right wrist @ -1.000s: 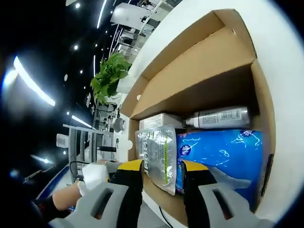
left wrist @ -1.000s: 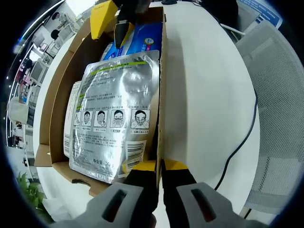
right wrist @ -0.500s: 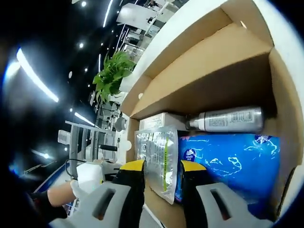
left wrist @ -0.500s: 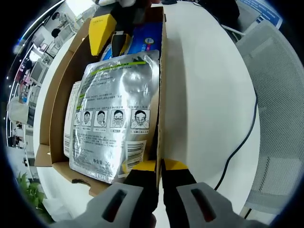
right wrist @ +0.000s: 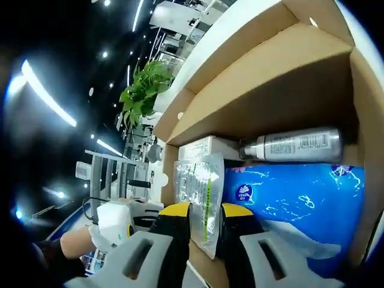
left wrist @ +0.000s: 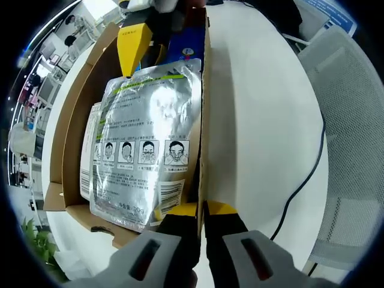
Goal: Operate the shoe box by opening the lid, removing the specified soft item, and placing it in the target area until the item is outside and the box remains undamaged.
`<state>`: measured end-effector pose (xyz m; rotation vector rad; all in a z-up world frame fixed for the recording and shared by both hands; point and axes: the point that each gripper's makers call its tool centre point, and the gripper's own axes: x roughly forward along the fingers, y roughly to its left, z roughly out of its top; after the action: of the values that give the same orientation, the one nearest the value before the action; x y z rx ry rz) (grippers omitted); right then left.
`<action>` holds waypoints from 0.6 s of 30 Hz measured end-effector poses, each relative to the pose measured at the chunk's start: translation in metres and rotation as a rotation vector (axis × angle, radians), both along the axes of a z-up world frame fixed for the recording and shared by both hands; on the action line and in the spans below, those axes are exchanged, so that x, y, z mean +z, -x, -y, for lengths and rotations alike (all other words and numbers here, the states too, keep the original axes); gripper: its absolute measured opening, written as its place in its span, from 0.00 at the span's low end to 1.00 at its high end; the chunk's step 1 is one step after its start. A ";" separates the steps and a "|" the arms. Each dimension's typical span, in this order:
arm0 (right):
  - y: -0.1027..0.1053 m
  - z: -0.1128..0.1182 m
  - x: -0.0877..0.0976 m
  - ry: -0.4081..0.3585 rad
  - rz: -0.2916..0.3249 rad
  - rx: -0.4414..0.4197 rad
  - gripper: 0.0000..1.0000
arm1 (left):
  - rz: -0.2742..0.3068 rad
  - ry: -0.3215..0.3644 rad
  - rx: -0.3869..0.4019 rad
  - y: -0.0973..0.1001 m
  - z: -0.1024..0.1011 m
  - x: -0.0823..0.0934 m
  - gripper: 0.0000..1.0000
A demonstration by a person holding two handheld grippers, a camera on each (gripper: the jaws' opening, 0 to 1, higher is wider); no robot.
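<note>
On a white table (left wrist: 264, 120), open cardboard shoe box (left wrist: 72, 126) sits with bare tabletop beside its long wall and a mesh chair (left wrist: 354, 132) past the table edge. Silver mask pouch (left wrist: 147, 144) lies inside, against that wall, over a blue pack (right wrist: 294, 204) and bottle (right wrist: 294, 146). Left gripper (left wrist: 201, 210) pinches the box wall edge; right gripper (right wrist: 205, 211) clamps the pouch's end.

White table (left wrist: 258, 120), mesh chair (left wrist: 354, 138), potted plant (right wrist: 141, 90), ceiling light strips (right wrist: 45, 96)
</note>
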<state>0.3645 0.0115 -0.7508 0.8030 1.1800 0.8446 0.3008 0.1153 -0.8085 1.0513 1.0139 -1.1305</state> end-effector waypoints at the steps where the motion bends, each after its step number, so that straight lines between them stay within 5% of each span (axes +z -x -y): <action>1: 0.001 0.000 0.004 -0.020 -0.006 0.002 0.13 | 0.001 0.000 0.000 0.000 0.000 0.000 0.01; 7: 0.008 -0.010 0.037 -0.229 -0.048 -0.007 0.11 | -0.002 -0.001 -0.004 0.000 0.000 0.000 0.01; 18: 0.006 -0.024 0.025 -0.169 -0.003 -0.032 0.13 | 0.002 -0.003 -0.003 0.001 0.000 0.000 0.01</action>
<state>0.3586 0.0358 -0.7260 0.9585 1.1063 0.9252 0.3002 0.1153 -0.8089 1.0561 1.0129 -1.1304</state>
